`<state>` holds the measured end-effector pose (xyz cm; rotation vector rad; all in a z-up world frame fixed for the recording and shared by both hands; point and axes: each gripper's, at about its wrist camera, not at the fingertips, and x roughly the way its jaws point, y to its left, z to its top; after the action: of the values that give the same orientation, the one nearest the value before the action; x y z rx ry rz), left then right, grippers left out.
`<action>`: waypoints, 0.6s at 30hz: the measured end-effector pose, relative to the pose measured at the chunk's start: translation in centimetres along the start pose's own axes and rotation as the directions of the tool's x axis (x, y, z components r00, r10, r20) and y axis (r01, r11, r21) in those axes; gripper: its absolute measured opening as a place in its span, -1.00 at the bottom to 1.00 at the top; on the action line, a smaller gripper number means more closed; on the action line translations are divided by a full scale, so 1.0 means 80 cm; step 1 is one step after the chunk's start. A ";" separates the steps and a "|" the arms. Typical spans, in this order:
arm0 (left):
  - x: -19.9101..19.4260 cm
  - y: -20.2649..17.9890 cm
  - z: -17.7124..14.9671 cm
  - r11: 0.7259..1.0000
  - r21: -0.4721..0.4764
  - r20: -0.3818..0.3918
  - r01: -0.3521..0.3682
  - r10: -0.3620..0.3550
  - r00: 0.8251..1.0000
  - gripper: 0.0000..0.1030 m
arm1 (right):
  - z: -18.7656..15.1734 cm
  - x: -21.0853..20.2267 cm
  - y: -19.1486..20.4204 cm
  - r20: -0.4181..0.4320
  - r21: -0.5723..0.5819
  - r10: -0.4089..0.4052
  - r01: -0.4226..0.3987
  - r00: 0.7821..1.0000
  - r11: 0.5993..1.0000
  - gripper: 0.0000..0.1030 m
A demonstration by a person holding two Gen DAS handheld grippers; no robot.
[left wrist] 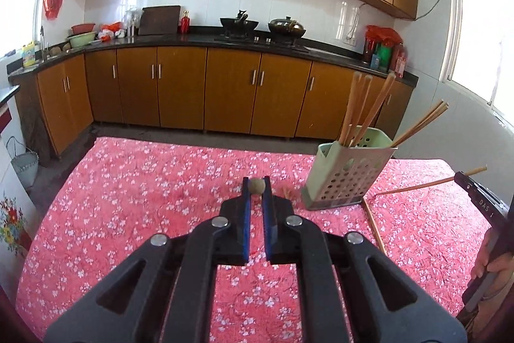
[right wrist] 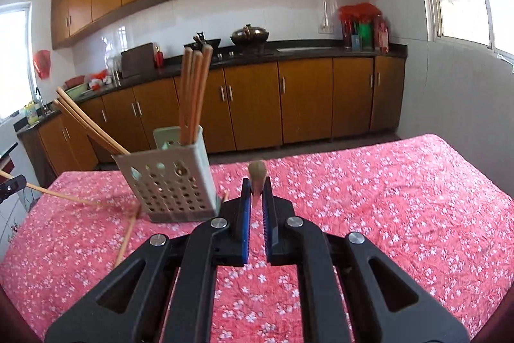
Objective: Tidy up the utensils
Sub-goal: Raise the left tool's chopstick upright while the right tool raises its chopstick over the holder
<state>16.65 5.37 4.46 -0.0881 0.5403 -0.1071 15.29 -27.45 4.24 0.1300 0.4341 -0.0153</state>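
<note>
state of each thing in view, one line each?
left gripper: shut on a chopstick, end-on between the tips.
right gripper: shut on a chopstick, its end poking past the tips.
utensil holder: upright on the table, several chopsticks standing and leaning in it.
loose chopstick: lying flat on the tablecloth beside the holder.
tablecloth: spread flat.
base cabinets: doors closed.

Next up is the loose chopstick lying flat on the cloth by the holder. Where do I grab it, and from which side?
Grip the loose chopstick mid-shaft, straight down from above, jaws across it. It lies flat on the tablecloth, and its far end sits close to the holder base, so the middle is clearer.
</note>
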 end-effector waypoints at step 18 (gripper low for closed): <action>-0.034 -0.031 0.033 0.998 0.050 0.079 0.044 -0.048 0.996 -0.85 | 0.057 -0.040 0.026 0.140 -0.045 0.071 -0.065 0.988 0.997 -0.85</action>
<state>15.48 3.40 8.40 -0.0576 0.4558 -0.1608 14.37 -26.00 9.95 0.1031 0.2882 0.0509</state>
